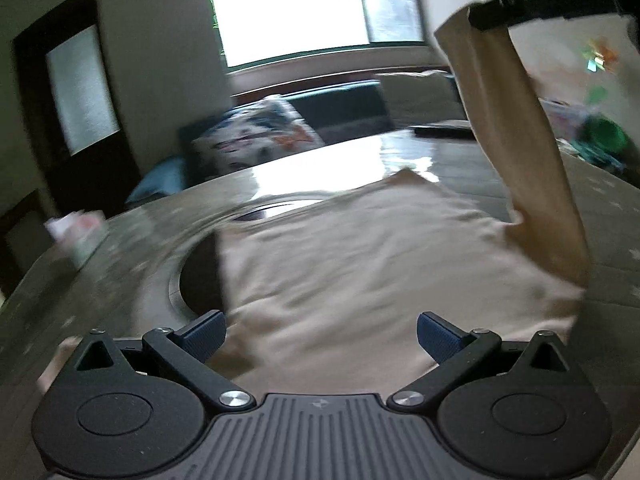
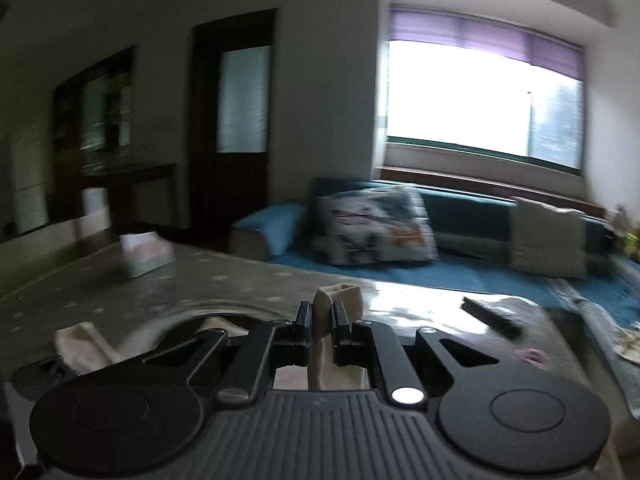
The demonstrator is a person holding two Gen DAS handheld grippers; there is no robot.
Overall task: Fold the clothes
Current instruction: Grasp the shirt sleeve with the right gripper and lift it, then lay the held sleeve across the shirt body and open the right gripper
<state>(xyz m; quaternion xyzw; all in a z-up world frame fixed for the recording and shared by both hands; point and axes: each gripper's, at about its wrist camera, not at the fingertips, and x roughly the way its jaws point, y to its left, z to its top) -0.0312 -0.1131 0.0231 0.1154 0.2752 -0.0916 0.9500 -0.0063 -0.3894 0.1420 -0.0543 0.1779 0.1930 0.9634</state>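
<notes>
Left wrist view: the left gripper [image 1: 321,334] has its fingers [image 1: 202,334] spread wide with nothing between them. Just ahead of them the beige garment [image 1: 360,264] lies spread on the table [image 1: 120,240], its near edge reaching almost under the fingertips. Beyond the right-hand finger and well above it, a long strip of the same cloth rises off the table to the right gripper [image 1: 490,16], which pinches its upper end high in the air. Past the left-hand finger a dark round opening in the table shows beside the cloth's edge. The picture is smeared, so finer creases cannot be read.

Right wrist view: the right gripper [image 2: 321,314] has its fingers [image 2: 305,316] closed on a narrow bunch of the beige cloth, which sticks up just past the fingertips and hangs down behind them. Below and to the left of the fingers another bit of the garment lies on the table. A small box [image 2: 146,254] sits well ahead and to the left, a dark flat object [image 2: 494,314] off to the right.

By my reading, a fold is under way: one side or sleeve is lifted for carrying across the flat body. That calls for keeping the pinch firm while the strip is laid over the body, and the empty left fingers are well placed to press down or take the near edge so the body does not drag along.
</notes>
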